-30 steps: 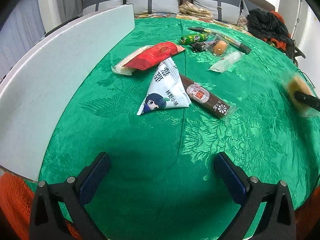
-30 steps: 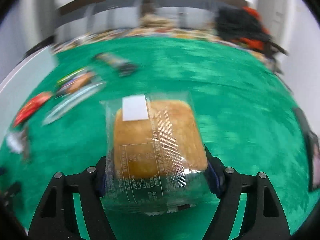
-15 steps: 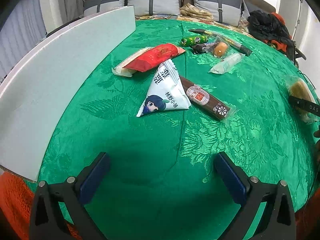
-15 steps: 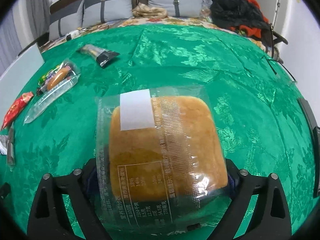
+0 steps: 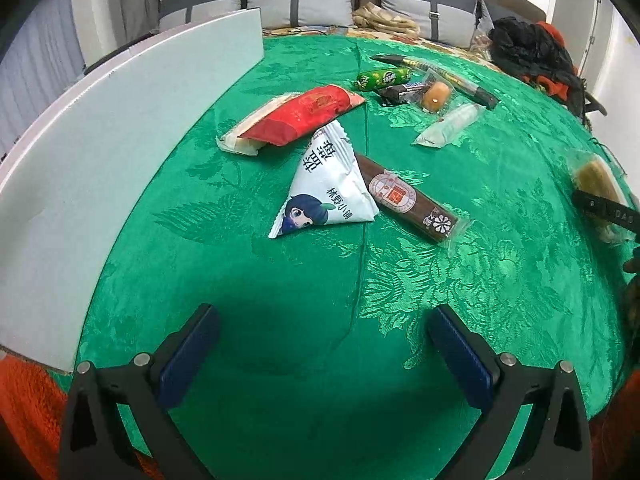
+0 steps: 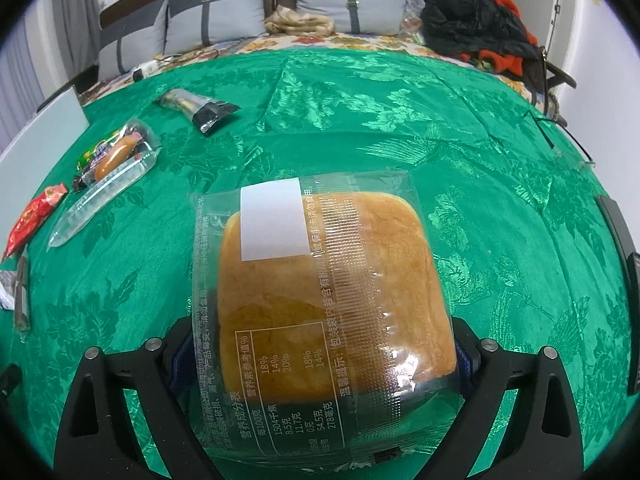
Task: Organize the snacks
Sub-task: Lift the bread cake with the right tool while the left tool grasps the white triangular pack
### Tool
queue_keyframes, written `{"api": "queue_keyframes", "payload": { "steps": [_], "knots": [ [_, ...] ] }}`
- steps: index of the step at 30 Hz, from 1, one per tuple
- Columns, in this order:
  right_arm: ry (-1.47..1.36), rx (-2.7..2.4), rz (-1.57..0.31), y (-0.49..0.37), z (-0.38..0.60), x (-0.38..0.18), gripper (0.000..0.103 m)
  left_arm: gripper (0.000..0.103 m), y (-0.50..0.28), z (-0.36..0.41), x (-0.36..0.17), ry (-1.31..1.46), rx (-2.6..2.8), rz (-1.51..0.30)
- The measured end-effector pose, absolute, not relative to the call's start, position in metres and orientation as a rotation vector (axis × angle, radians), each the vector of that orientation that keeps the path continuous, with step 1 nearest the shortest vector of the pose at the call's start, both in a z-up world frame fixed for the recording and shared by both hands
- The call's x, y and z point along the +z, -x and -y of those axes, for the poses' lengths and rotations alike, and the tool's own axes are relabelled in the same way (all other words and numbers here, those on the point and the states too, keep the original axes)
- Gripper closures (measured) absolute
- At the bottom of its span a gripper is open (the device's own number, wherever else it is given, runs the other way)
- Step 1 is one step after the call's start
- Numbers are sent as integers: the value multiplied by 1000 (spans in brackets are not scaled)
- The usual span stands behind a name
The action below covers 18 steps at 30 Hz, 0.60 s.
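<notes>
Black gripper (image 5: 324, 354) frames — silver screws, blue-padded jaws.

1. Bread pack (image 6: 324, 292): one.
2. Triangular pouch (image 5: 326, 188): one.
3. Red packet (image 5: 304, 118): one.
4. Brown bar (image 5: 408, 198): one.
5. Green sausage (image 5: 382, 78): one.
6. Clear tube pack (image 5: 448, 126): one.
7. Long dark stick pack (image 5: 440, 78): one.
8. White board (image 5: 100, 152): one.
9. Grey cushions (image 5: 300, 4): several; exact count unclear.

green leaf-patterned tablecloth (image 5: 280, 280); golden-brown bread (image 6: 332, 280); red packet (image 5: 304, 114).
</notes>
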State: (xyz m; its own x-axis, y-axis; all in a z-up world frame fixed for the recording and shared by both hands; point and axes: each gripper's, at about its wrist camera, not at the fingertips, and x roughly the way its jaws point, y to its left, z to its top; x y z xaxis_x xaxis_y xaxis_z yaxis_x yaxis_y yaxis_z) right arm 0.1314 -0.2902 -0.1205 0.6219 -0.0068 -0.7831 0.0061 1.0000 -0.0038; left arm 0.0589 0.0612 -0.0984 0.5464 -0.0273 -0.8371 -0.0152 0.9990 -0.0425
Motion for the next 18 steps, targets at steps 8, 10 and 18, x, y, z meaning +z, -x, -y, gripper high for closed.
{"api": "queue_keyframes", "payload": {
  "steps": [8,10,18],
  "knots": [
    [1,-7,-900,-131,290,-120,6,0,-87,-80,-69,178,-14,-969],
    [1,-7,-900,-131,290,-120,6,0,-99,-86,-64,152,23,-952],
    [0,-7,-900,-131,290,-120,6,31,-132,-75,-87,8,-198,-1029]
  ]
}}
